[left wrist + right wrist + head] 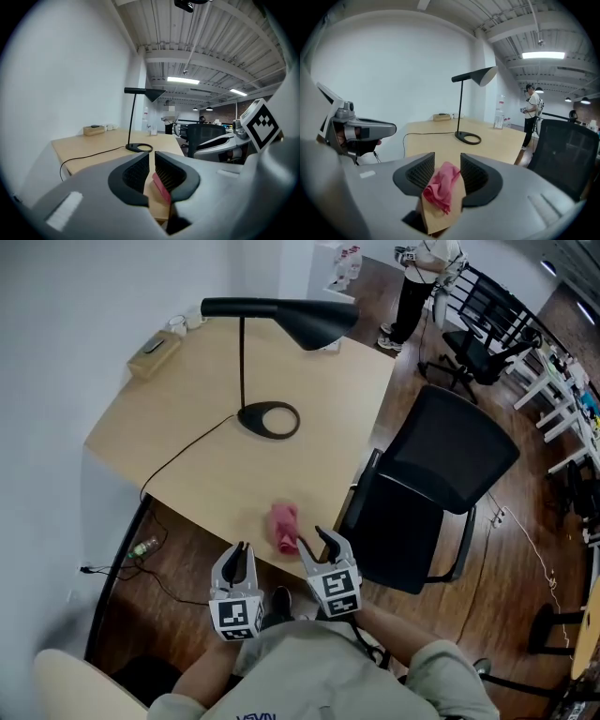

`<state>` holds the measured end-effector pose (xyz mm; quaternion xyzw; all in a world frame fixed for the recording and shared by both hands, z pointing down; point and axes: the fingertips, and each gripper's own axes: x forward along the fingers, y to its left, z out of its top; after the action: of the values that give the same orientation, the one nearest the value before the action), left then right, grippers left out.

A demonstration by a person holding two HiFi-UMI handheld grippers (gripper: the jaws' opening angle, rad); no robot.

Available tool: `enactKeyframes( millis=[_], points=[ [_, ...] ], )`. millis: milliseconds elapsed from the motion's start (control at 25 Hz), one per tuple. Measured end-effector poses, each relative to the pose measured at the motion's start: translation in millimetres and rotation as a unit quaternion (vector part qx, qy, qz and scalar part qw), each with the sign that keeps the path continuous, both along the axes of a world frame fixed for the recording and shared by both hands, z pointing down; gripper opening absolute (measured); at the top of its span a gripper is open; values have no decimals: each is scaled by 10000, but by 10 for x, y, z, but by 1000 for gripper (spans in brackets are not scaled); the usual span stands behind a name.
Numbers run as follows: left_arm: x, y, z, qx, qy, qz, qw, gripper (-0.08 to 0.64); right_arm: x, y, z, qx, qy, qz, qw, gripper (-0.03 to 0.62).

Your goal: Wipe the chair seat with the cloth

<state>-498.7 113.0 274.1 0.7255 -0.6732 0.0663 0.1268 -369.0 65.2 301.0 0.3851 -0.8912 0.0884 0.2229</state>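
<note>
Two empty grippers: the right gripper (316,542) is spread, framing the pink cloth (284,527) at the near edge of the desk (216,465); the left gripper (243,554) is barely parted. Best to advance the right and pinch the cloth's bunched middle firmly.

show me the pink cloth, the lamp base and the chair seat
pink cloth (284,527), head view, middle of the bundle
lamp base (246,417), head view, left rim of ring
chair seat (398,538), head view, seat middle

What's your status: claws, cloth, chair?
Right claw open around pink cloth on the desk edge, not gripped. Left claw barely apart, empty. Office chair seat bare, beside the desk.
</note>
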Motion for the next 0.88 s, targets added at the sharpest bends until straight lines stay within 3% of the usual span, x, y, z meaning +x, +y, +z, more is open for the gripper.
enactKeyframes(
  millis=[160, 440, 880],
  points=[
    [-34, -132, 147, -186, 8, -236, 9995, 23, -208, -181, 298, -443, -62, -148, 9989, 210],
    [-47, -267, 295, -384, -61, -420, 9984, 14, -494, -405, 901, -1238, 273, -153, 9918, 224],
    [-116, -436, 691, -774, -37, -511, 9957, 6, -527, -430, 1541, -1870, 936, 39, 9779, 220]
  ],
)
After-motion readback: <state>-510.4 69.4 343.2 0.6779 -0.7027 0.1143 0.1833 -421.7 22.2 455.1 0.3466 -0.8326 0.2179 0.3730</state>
